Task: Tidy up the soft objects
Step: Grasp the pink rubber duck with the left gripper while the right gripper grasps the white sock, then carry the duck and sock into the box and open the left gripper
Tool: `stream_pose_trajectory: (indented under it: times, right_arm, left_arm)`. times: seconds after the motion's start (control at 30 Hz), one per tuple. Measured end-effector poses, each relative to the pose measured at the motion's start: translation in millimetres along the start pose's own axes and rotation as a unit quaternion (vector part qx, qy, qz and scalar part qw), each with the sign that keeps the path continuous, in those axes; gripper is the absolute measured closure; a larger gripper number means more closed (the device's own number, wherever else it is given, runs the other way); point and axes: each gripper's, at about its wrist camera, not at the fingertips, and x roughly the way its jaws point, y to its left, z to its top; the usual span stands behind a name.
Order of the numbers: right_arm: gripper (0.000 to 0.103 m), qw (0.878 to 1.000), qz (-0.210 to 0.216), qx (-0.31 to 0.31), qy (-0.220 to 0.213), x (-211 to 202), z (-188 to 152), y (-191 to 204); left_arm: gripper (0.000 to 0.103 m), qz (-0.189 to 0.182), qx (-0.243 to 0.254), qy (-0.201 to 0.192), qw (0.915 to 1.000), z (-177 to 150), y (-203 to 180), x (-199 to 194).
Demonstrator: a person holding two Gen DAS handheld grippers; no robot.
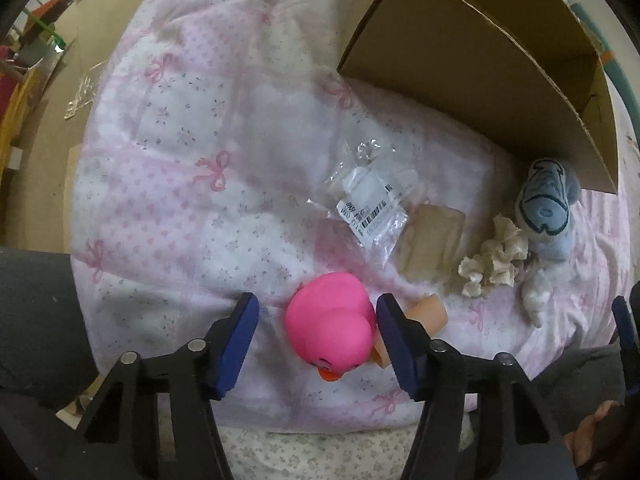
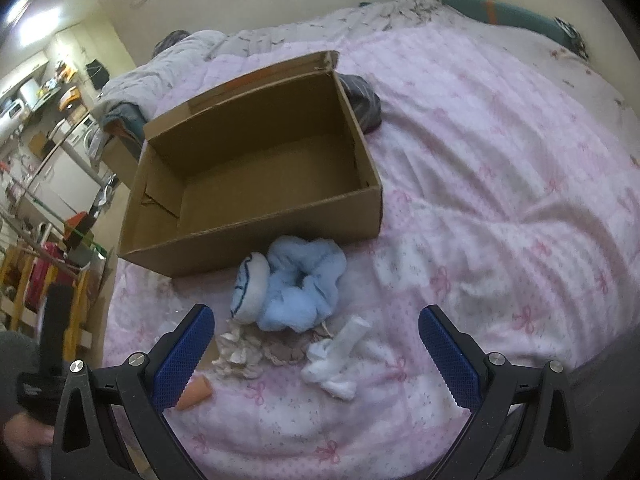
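The right claw hangs spread wide above the bed. Between its fingers lies a white sock, with a cream crumpled cloth toward the left finger. Just ahead sits a blue scrunchie touching a rolled white-and-navy piece, perhaps a sock. Beyond them stands an open box. A peach tube lies beside the left finger.
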Motion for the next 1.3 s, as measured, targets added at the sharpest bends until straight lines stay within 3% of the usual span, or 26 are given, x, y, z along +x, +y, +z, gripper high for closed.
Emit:
stream_pose_trajectory:
  times: [0.03,0.2,0.37,0.47,0.57,0.63,0.7,0.77,0.83,0.87,1.3]
  right_arm:
    - [0.0,1.0,0.0,0.003,0.003,1,0,-1]
    - [0.0,1.0,-0.002,0.012,0.009,3,0,-6]
    - [0.0,0.999,-0.005,0.039,0.024,9,2,-20]
    - [0.0,0.997,-0.026,0.037,0.056,23,-1,-23]
    - [0.0,0.994,-0.068,0.014,0.085,43,-8,-19]
    - [0.0,0.992,-0.073,-0.013,0.106,55,-14,-9]
    - [0.021,0.989,-0.068,-0.04,0.124,65,-21,1]
    - [0.031,0.985,-0.064,-0.063,0.144,77,-28,10]
    - [0.053,0.983,-0.063,-0.073,0.153,84,-31,14]
    - [0.072,0.983,-0.062,-0.076,0.158,87,-32,15]
    - [0.073,0.991,-0.028,-0.069,0.108,45,-26,13]
  left_arm:
    - [0.06,-0.008,0.003,0.001,1.0,0,-1,1]
    - [0.061,-0.011,0.012,-0.002,0.9999,-6,0,-9]
    - [0.061,-0.005,0.033,-0.054,0.998,-18,-2,-42]
    - [0.061,-0.009,0.036,-0.074,0.9966,-22,-3,-54]
    - [0.061,-0.017,0.033,-0.071,0.9968,-15,-3,-52]
    - [0.061,-0.02,0.026,-0.073,0.9968,-13,-1,-54]
    - [0.061,-0.024,0.019,-0.076,0.9966,-11,-6,-53]
    - [0.061,-0.029,0.012,-0.079,0.9964,-11,-3,-51]
    - [0.061,-0.031,0.008,-0.081,0.9962,-10,-2,-52]
    - [0.061,-0.031,0.007,-0.082,0.9962,-8,1,-51]
    - [0.061,0.0,0.01,-0.089,0.996,-11,0,-48]
